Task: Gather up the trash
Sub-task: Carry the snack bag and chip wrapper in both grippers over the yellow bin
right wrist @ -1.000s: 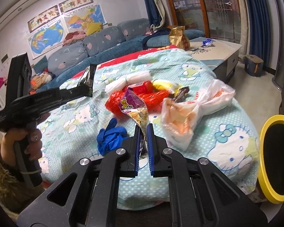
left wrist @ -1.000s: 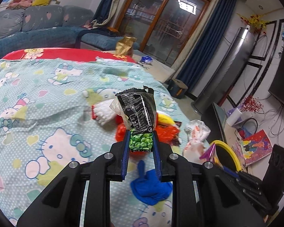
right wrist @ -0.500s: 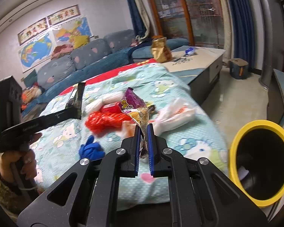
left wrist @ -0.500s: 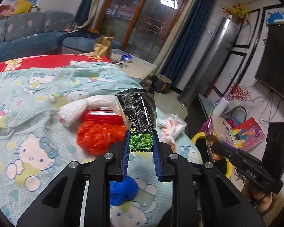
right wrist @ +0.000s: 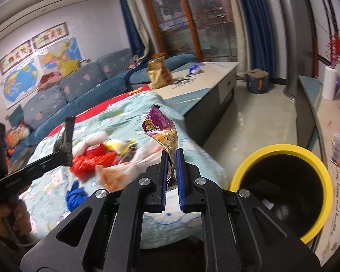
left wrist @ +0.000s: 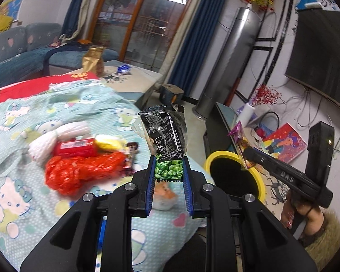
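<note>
My left gripper [left wrist: 168,170] is shut on a black and green pea snack packet [left wrist: 164,133], held above the bed's right edge. My right gripper [right wrist: 171,158] is shut on a purple and gold snack wrapper [right wrist: 163,131]; in the left wrist view it [left wrist: 243,156] hangs over the yellow-rimmed black bin [left wrist: 234,176]. The bin [right wrist: 283,190] stands on the floor beside the bed. Trash lies on the bed: a red plastic bag [left wrist: 79,172], a red packet [left wrist: 76,147], a white bag [right wrist: 133,167] and a blue glove [right wrist: 76,196].
The bed has a Hello Kitty sheet [left wrist: 22,192]. A low table [right wrist: 206,79] with a gold bag [right wrist: 158,72] stands beyond it. A grey TV cabinet [right wrist: 310,104] runs along the right wall behind the bin. A sofa [right wrist: 74,90] lines the far wall.
Both grippers have swung right from over the bed toward the bin, each keeping its packet. The right gripper's wrapper is now above the bin's rim.
</note>
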Tool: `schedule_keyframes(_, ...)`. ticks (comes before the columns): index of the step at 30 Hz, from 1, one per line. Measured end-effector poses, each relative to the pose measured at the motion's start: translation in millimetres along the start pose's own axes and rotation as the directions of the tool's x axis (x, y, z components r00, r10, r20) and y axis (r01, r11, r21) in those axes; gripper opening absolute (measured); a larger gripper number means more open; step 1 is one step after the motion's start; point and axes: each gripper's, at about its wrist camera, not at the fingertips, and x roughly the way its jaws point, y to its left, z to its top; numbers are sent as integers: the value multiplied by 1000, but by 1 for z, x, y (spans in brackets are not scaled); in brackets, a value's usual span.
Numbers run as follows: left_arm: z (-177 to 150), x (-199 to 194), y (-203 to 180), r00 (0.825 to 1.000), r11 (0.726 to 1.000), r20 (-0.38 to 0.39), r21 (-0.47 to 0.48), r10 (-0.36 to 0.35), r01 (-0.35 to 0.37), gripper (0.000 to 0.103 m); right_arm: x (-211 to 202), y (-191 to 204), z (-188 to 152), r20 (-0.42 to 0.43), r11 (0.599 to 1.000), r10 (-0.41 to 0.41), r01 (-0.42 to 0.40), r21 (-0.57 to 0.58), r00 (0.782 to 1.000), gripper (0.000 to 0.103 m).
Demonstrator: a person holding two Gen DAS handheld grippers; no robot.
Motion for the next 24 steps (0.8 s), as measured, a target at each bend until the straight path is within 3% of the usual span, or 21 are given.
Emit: schedule_keyframes(24, -6, 51, -77, 990, 980, -85, 152, -114, 126, 21, -2, -86, -1, 10, 975, -159, 156, 159, 987, 5)
